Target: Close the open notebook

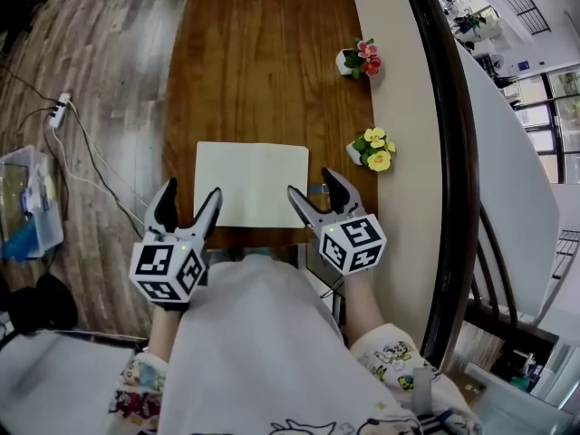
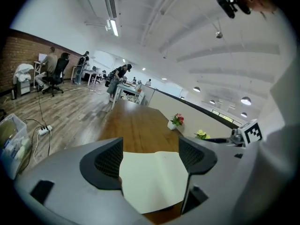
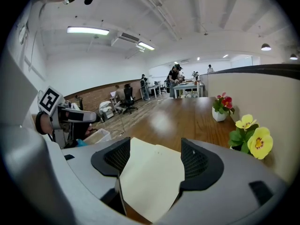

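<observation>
Notebook [image 1: 252, 184] lies open and flat at the near edge of the table [image 1: 263, 62], long axis left-right, just ahead of left gripper [image 1: 189, 199] and right gripper [image 1: 314, 187], both jaws apart and empty, each about equally near its own page.

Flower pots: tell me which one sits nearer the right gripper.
The yellow-flowered pot, just beyond the right gripper; the pink-flowered pot stands farther up the table.

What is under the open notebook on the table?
The open notebook lies flat on the brown wooden table. Its pages cover anything that may be beneath them.
</observation>
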`<state>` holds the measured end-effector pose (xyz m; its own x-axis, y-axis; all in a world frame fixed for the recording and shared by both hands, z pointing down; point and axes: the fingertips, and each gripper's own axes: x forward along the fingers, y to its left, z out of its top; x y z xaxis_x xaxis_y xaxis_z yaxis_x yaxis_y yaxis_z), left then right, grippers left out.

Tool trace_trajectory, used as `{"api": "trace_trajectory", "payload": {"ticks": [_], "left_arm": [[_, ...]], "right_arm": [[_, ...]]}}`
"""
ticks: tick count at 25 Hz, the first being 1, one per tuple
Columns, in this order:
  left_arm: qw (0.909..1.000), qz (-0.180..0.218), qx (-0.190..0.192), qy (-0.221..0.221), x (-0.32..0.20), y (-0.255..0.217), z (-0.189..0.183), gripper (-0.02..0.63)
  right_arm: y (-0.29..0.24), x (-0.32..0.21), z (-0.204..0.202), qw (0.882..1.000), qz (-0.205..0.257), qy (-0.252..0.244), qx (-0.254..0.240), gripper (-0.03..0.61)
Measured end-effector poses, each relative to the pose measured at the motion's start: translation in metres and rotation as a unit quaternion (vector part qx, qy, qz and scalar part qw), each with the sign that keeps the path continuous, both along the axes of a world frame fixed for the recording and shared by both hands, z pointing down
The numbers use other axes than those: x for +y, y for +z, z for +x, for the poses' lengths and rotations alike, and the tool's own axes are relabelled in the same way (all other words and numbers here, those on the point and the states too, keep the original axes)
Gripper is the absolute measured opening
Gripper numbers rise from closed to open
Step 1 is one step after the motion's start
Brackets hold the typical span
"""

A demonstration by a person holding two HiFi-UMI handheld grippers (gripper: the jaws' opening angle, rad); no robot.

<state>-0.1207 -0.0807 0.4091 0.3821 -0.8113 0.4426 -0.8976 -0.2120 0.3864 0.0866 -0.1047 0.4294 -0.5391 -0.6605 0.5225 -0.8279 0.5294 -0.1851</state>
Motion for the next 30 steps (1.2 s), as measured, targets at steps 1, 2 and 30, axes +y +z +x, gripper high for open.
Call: {"api": "trace_trajectory", "payload": {"ticks": [1, 2, 30], "left_arm": [[1.0000, -0.007, 0.004, 0.001, 0.001, 0.004, 0.001, 0.344], [0.9999, -0.014, 0.008, 0.002, 0.002, 0.009, 0.002, 0.344], [0.9714, -0.176, 0.159, 0.006, 0.059, 0.110, 0.057, 0.344]], "right_arm": [[0.004, -0.001, 0.000, 1.000, -0.004, -0.001, 0.001, 0.299], [0.008, -0.001, -0.001, 1.000, -0.008, -0.002, 0.002, 0.299], [0.139, 0.019, 0.021, 0.984, -0.143, -0.043, 0.095, 0.299]]}}
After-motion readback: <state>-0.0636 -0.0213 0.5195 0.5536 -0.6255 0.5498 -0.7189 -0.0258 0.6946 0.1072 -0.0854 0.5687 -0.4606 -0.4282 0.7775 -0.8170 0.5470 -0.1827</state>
